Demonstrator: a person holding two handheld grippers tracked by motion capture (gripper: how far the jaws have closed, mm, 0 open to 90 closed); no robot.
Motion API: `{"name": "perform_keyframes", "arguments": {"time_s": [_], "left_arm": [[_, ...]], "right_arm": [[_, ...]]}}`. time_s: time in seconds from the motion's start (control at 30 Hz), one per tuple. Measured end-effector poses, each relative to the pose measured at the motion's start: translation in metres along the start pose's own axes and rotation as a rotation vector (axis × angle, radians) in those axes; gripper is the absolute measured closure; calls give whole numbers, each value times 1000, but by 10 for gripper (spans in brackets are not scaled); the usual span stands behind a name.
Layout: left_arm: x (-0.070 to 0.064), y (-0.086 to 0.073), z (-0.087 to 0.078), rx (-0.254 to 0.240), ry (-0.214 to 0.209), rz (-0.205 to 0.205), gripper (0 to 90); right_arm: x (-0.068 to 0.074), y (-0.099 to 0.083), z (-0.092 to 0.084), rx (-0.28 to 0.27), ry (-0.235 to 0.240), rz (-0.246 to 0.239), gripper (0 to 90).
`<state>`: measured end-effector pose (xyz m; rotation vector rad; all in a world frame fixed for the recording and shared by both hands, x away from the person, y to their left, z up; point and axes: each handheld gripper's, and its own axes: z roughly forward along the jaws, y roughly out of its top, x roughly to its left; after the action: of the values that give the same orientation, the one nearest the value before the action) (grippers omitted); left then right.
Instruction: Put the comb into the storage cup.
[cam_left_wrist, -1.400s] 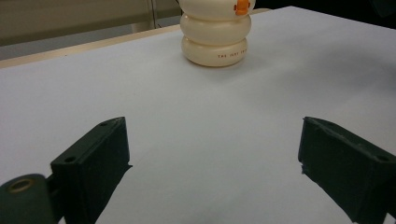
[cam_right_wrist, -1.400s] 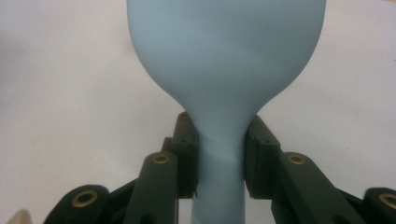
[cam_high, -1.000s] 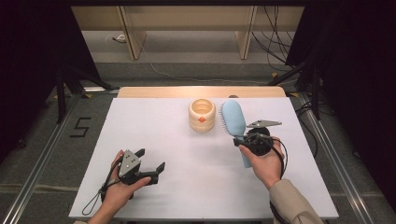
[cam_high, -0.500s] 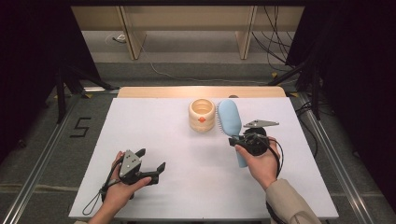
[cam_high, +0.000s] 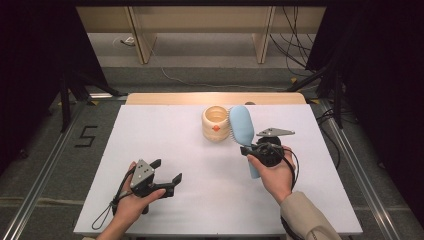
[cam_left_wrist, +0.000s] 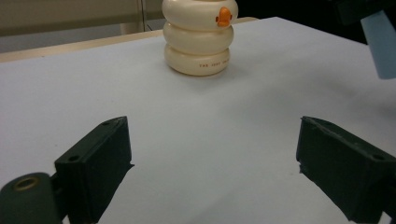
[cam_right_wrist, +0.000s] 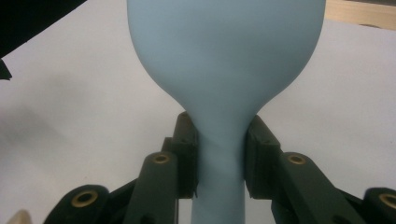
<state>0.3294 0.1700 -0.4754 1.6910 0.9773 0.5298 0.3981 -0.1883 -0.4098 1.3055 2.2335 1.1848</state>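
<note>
A light blue hairbrush (cam_high: 241, 125) is held off the table by its handle, and my right gripper (cam_high: 255, 150) is shut on that handle. In the right gripper view both pads press the narrow neck below the brush head (cam_right_wrist: 224, 56). The brush head stands close beside a cream ringed cup (cam_high: 216, 123) with an orange beak. My left gripper (cam_high: 167, 170) rests near the front left of the table, open. Its jaws have just been closing a little, with nothing between them. In the left gripper view the cup (cam_left_wrist: 198, 39) stands well beyond my left gripper (cam_left_wrist: 212, 163).
The white tabletop (cam_high: 200, 200) has a wooden strip (cam_high: 150, 98) along its far edge. Dark stands and cables flank both sides. The brush's handle end (cam_left_wrist: 380, 44) hangs at the upper right of the left gripper view.
My right gripper has carried the brush slightly left, bringing its head closer to the cup. The left hand has stayed in place.
</note>
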Motion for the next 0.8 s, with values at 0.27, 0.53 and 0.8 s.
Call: {"name": "perform_keyframes", "arguments": {"time_s": [0.27,0.53,0.8], "left_arm": [[-8,7,4,2,-21,-18,121],[-12,11,10,18,-14,-34,133],[-20,14,16,40,-24,-26,138]], "right_arm": [[4,1,2,-5,8,-2,703],[9,4,3,-22,7,-6,703],[15,6,7,-36,13,-17,703]]}}
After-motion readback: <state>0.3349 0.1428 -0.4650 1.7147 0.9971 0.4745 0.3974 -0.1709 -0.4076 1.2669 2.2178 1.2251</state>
